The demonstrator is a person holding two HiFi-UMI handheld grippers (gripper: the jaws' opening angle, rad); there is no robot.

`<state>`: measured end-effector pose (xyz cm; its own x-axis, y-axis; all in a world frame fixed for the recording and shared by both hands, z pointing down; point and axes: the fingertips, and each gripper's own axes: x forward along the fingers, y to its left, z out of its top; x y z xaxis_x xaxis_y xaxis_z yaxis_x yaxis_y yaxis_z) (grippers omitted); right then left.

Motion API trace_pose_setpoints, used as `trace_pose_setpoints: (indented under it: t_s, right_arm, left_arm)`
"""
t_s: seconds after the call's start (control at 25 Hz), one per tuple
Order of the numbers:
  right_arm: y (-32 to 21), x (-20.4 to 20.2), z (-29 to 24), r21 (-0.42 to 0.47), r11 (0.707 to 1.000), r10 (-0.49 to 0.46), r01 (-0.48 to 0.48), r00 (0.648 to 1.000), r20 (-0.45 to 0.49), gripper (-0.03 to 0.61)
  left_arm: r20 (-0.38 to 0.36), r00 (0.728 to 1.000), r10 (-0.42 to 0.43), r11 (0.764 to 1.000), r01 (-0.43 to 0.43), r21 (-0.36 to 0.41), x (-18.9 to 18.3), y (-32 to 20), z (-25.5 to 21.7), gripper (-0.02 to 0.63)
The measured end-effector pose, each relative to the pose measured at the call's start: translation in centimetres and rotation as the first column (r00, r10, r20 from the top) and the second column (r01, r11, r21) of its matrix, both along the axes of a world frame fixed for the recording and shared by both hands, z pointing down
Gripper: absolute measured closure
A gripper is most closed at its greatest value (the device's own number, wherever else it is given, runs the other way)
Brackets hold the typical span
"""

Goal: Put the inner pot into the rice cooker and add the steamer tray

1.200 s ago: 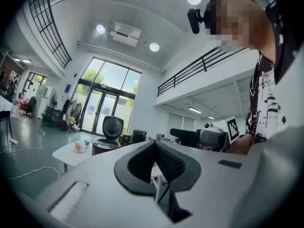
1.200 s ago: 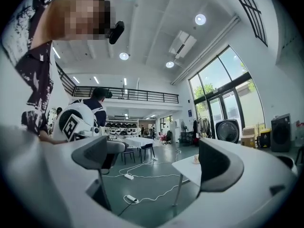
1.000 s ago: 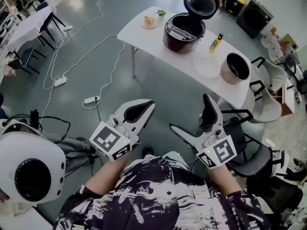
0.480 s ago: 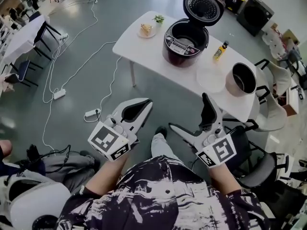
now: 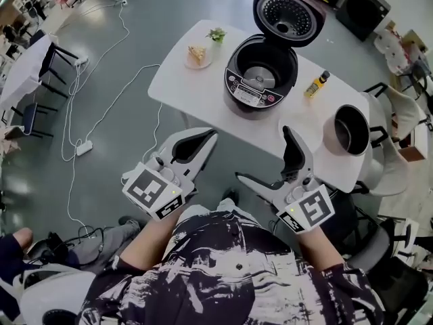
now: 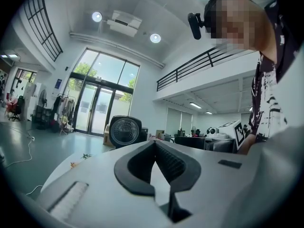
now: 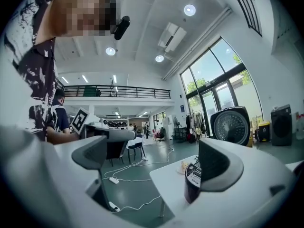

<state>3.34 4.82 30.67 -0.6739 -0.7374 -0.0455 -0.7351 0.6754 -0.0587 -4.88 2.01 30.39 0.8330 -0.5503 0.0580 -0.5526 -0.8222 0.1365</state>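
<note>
Head view, looking down. A grey floor (image 5: 115, 59) carries a trailing white cable (image 5: 101, 93). On it stands a white table (image 5: 203, 90), set apart from the person, whose patterned shirt (image 5: 230, 276) fills the lower edge.

Near the table's middle sits the rice cooker (image 5: 260, 80), its lid (image 5: 284, 12) raised and its cavity bare. The inner pot (image 5: 348, 131) stands upright on the table's right end, well apart from the cooker. Between the two lies a faint pale disc (image 5: 301, 117), possibly the steamer tray; the view is too weak to confirm.

The left gripper (image 5: 212, 136) is held off the table's near edge. In its own view its jaws meet at the tips with nothing between them (image 6: 154, 144).

The right gripper (image 5: 266, 158) also hangs short of the table, its jaws spread wide and empty (image 7: 154, 158); the cooker (image 7: 192, 182) shows beyond one jaw.

Smaller items on the table: a yellow bottle (image 5: 316, 84) beside the cooker, a plate of food (image 5: 197, 55), and a small plant (image 5: 216, 34) at the far corner.
</note>
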Motion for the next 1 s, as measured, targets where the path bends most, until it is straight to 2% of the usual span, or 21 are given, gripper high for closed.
trace_pose_setpoints:
  t_s: [0.2,0.48,0.76,1.0]
  right_arm:
    - [-4.2,0.4,0.5,-0.028,0.999,0.038,-0.038,0.999,0.001,0.026]
    - [-11.7,1.7,0.8,-0.033,0.977,0.208,-0.209,0.978,-0.025,0.026]
    - [-19.0,3.1,0.2,-0.037,0.899,0.433,-0.436,0.899,-0.068,0.026]
    - [-20.9,6.2,0.5,-0.056,0.803,0.588,-0.593,0.804,-0.090,0.026]
  left_arm:
    - [0.002,0.999,0.046,0.999,-0.046,-0.019,0.9,-5.2,0.3,0.609]
    - [-0.013,0.975,0.220,0.975,-0.220,-0.024,2.9,-14.1,1.1,0.609]
    - [-0.037,0.916,0.401,0.916,-0.401,-0.018,2.9,-22.8,0.5,0.609]
    - [-0.050,0.884,0.464,0.885,-0.465,-0.009,3.3,-27.8,0.2,0.609]
